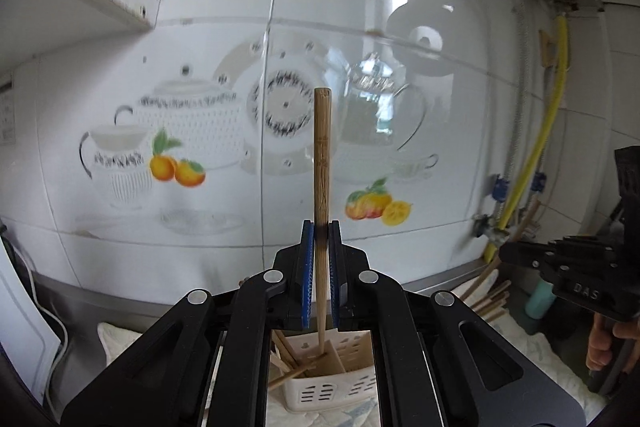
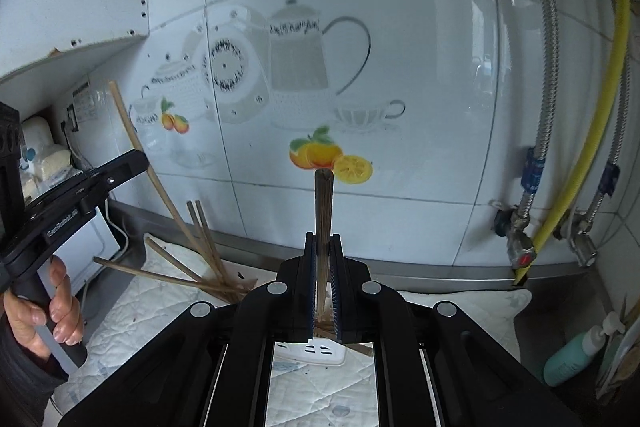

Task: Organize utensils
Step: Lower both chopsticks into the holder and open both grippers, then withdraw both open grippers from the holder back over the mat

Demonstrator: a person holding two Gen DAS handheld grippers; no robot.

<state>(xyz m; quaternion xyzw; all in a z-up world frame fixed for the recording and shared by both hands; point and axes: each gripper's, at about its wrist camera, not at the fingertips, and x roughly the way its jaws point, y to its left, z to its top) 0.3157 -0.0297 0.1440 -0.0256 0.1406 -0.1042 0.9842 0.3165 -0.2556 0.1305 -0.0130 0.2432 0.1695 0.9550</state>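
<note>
My left gripper [image 1: 320,227] is shut on a wooden chopstick [image 1: 322,155] held upright; its lower tip reaches into a white slotted utensil holder [image 1: 320,387] that holds several chopsticks. My right gripper [image 2: 322,241] is shut on another upright chopstick [image 2: 323,203], its lower end near the white holder [image 2: 316,351] below. In the right wrist view, several chopsticks [image 2: 204,243] fan out leftward above the quilted mat, and the left gripper's body [image 2: 72,199] shows at far left. The right gripper's body [image 1: 576,267] shows at the right of the left wrist view.
A tiled wall with a teapot print stands close behind. A yellow hose [image 2: 596,131] and metal pipes with valves [image 2: 520,251] run down the right. A teal bottle [image 2: 576,355] stands at the right corner. A white quilted mat [image 2: 132,303] covers the counter. A white appliance [image 2: 88,243] sits left.
</note>
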